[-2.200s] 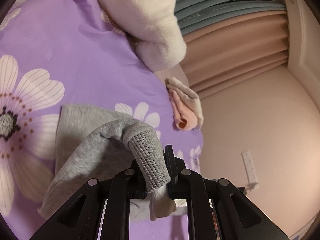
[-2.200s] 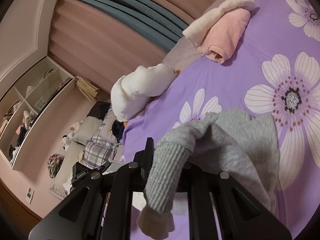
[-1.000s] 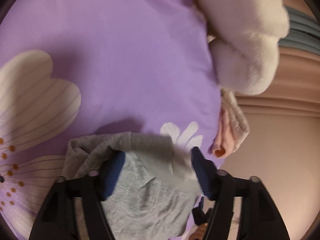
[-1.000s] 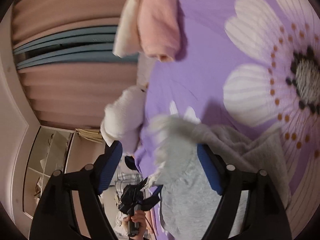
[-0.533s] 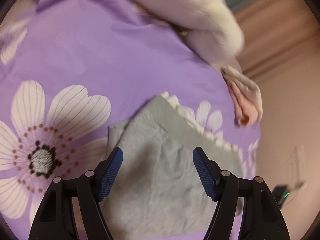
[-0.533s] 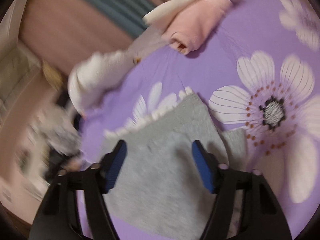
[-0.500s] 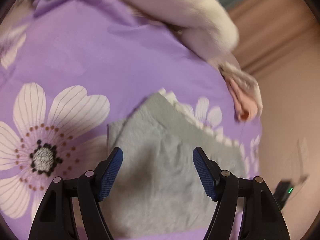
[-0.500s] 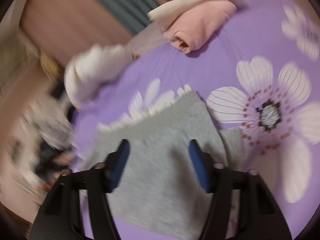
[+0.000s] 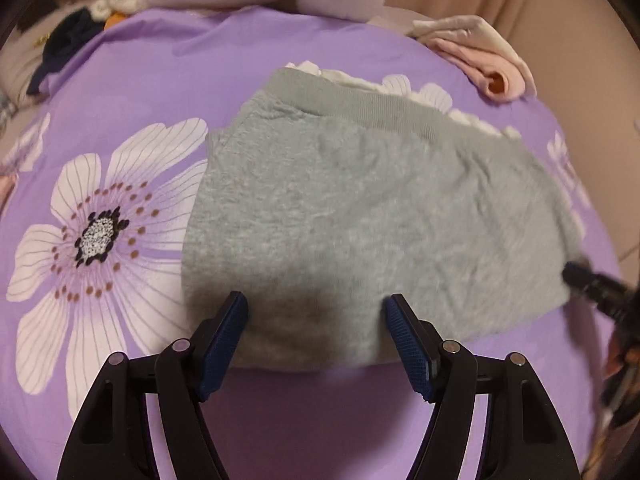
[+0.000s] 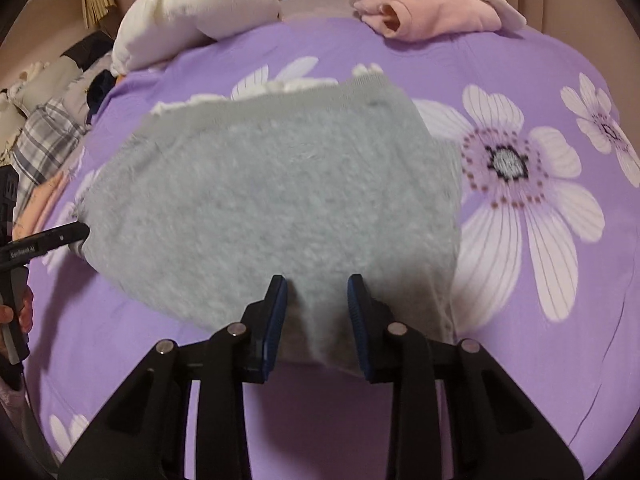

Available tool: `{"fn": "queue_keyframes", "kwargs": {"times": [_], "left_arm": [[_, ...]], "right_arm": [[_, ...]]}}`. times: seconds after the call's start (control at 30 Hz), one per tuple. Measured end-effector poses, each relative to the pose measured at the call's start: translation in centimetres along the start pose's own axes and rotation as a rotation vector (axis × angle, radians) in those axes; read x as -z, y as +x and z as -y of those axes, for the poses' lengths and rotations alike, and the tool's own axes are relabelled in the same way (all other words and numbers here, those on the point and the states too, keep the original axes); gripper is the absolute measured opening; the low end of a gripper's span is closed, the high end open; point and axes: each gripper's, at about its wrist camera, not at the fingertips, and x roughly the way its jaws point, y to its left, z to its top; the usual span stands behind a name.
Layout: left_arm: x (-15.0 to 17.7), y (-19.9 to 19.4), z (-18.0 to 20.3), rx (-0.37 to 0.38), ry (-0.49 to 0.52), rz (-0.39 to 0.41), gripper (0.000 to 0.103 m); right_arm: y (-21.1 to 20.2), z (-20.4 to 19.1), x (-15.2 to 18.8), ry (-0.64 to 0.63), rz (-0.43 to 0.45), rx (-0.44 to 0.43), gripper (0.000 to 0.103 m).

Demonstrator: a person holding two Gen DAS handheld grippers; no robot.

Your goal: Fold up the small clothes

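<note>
A grey fleece garment [image 9: 360,208] lies folded flat on the purple flowered bedsheet [image 9: 132,92], a white frilled hem peeking out at its far edge. My left gripper [image 9: 316,308] is open and wide, its blue pads on either side of the garment's near left edge without pressing it. In the right wrist view the same garment [image 10: 272,184] fills the middle. My right gripper [image 10: 316,292] is over its near edge and its jaws are closing, with grey fabric between the pads and a gap still showing. Each gripper shows at the side of the other's view.
A folded pink and cream garment [image 10: 432,12] lies at the far edge of the bed. A white plush [image 10: 192,20] sits beside it. Dark clothing [image 9: 64,40] and plaid fabric [image 10: 44,136] lie off the bed's left. A person's hand [image 10: 16,312] holds the left gripper.
Both grippers have let go of the grey ribbed cuffs, rolled level and pulled back to the garment's near edge. The garment now lies flat. The right jaws have narrowed.
</note>
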Motion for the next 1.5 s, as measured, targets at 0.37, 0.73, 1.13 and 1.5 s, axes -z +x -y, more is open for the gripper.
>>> {"fn": "queue_keyframes", "kwargs": {"times": [0.37, 0.73, 1.13, 1.5], "left_arm": [[1.9, -4.4, -4.2, 0.132, -0.204, 0.016, 0.078], [1.5, -1.1, -9.0, 0.418, -0.494, -0.035, 0.079], [-2.6, 3.0, -7.5, 0.597, -0.540, -0.048, 0.079], [-6.1, 5.2, -5.8, 0.562, -0.508, -0.054, 0.067]], "right_arm": [[-2.8, -0.4, 1.1, 0.025, 0.019, -0.055, 0.048], [-3.0, -4.4, -1.5, 0.047, 0.073, -0.245, 0.057], [1.9, -6.9, -6.4, 0.121, 0.048, -0.337, 0.057], [7.8, -8.9, -11.7, 0.077, 0.010, -0.229, 0.034]]}}
